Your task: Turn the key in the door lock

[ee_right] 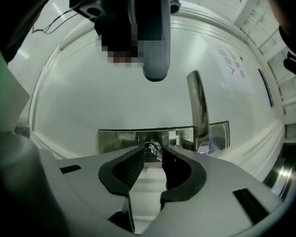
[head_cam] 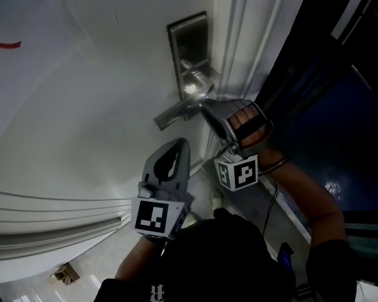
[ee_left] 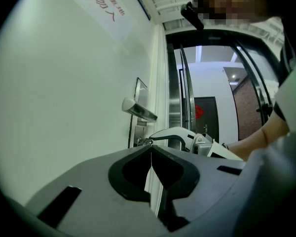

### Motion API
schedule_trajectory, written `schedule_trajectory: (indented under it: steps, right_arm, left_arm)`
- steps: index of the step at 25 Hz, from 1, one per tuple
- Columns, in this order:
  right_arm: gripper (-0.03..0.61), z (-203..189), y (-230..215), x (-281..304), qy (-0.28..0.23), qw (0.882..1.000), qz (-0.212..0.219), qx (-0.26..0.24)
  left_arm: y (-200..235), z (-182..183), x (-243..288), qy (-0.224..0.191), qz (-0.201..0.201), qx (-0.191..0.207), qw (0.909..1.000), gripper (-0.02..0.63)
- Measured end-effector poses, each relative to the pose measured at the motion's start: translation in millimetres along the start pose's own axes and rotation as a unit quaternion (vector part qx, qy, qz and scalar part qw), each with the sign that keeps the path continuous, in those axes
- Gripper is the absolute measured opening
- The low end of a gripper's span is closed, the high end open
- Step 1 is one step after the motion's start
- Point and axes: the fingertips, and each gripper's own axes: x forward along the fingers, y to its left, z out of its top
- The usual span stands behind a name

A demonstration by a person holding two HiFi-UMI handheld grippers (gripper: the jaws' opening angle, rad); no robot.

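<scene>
Key (ee_right: 155,147) sits in the lock plate (head_cam: 189,46) by the handle (head_cam: 176,113), its shaft pointing straight out at the right gripper (ee_right: 153,152). That gripper's jaws stand narrowly apart on either side of it, not clearly pinching. Left gripper (head_cam: 180,145) hangs well apart, jaws together, empty. Red writing (ee_left: 101,9) on the door (head_cam: 82,106) is too skewed to read.
</scene>
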Motion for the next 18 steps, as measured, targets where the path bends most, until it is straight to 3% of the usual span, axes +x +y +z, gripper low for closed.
schedule_trajectory:
  steps: [5,10,14,18]
  right_arm:
    - [0.091,-3.3,-2.9,15.0,0.015,0.998,-0.028,-0.049]
    - [0.069,-3.7,-5.8,18.0,0.022,0.998,-0.033,-0.056]
    - [0.063,-3.9,-8.5,17.8,0.026,0.999,-0.019,0.03]
    - [0.058,-4.9,-11.6,17.7,0.031,0.992,-0.017,0.122]
  left_arm:
    - [1.4,-0.3,-0.3,0.001,0.001,0.0,1.0,0.009]
    - [1.7,-0.2,-0.5,0.001,0.002,-0.001,1.0,0.009]
    - [1.3,0.5,-0.3,0.001,0.0,0.001,1.0,0.008]
    - [0.8,2.2,-0.4,-0.001,0.0,0.003,1.0,0.009]
